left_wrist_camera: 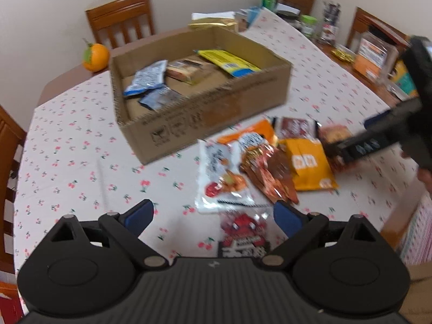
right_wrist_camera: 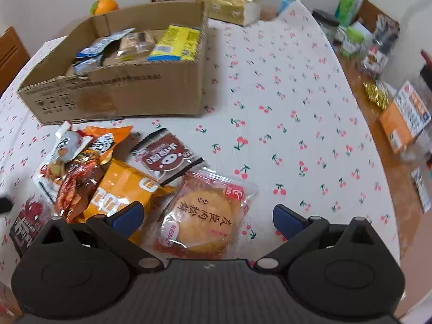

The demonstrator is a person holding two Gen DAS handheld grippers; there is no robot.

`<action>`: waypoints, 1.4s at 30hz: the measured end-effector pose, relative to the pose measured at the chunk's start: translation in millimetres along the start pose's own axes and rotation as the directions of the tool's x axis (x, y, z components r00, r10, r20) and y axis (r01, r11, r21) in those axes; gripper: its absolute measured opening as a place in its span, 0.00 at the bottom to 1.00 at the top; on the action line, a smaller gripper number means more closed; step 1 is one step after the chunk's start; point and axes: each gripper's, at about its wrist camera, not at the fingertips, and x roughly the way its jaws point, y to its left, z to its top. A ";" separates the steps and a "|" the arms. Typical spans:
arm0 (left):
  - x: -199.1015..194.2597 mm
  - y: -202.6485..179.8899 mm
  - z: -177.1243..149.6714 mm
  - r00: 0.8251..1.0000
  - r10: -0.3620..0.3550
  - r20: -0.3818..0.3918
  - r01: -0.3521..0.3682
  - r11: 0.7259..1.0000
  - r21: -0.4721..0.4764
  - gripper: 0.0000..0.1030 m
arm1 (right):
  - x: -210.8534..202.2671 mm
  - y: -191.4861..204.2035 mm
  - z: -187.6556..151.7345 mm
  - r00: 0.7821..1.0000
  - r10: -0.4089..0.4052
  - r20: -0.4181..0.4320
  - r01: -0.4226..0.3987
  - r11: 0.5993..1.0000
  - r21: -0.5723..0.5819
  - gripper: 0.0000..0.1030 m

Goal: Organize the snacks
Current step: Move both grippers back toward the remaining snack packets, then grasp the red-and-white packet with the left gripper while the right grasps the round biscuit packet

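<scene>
Hovering low over the cherry-print tablecloth [left_wrist_camera: 81,162], the left gripper [left_wrist_camera: 213,213] has its blue-padded fingers spread wide and pinches nothing; a red-and-black packet [left_wrist_camera: 244,232] lies on the cloth between them at the bottom centre of the left wrist view, half cut off by the gripper body. Left of centre in that view sits the cardboard box [left_wrist_camera: 205,113], open-topped and already holding a few packets, among them a yellow-and-blue one [left_wrist_camera: 229,62], which suggests it is the collecting place for the snacks. An orange [left_wrist_camera: 95,56] rests beyond the box's upper-left corner. To the right of the box, the loose snack pile [left_wrist_camera: 270,159] lies bunched on the cloth, probably so either hand can reach it.

In the right wrist view, the same pile fills the lower left, with an orange bag [right_wrist_camera: 118,191] overlapping a brown packet [right_wrist_camera: 164,156]. The right gripper [right_wrist_camera: 208,217] is also spread and empty, poised above a clear-wrapped round cake [right_wrist_camera: 201,216], likely the next pick. Clutter along the right edge is too blurred to identify.
</scene>
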 end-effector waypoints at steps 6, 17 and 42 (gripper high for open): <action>4.9 -11.2 -12.1 0.999 -0.030 -0.044 0.032 0.998 0.054 0.93 | 18.5 -3.1 -5.0 0.999 -0.022 -0.036 0.023 0.999 0.038 1.00; 32.2 -20.1 -28.3 0.995 -0.021 -0.102 0.030 0.996 0.083 0.92 | 20.7 -16.6 -10.4 0.999 0.020 -0.032 -0.020 1.000 -0.006 1.00; 27.1 11.3 -39.4 0.989 0.108 -0.104 -0.120 0.985 -0.124 0.60 | 20.9 -12.8 -14.3 0.998 0.057 0.022 -0.056 0.996 -0.073 1.00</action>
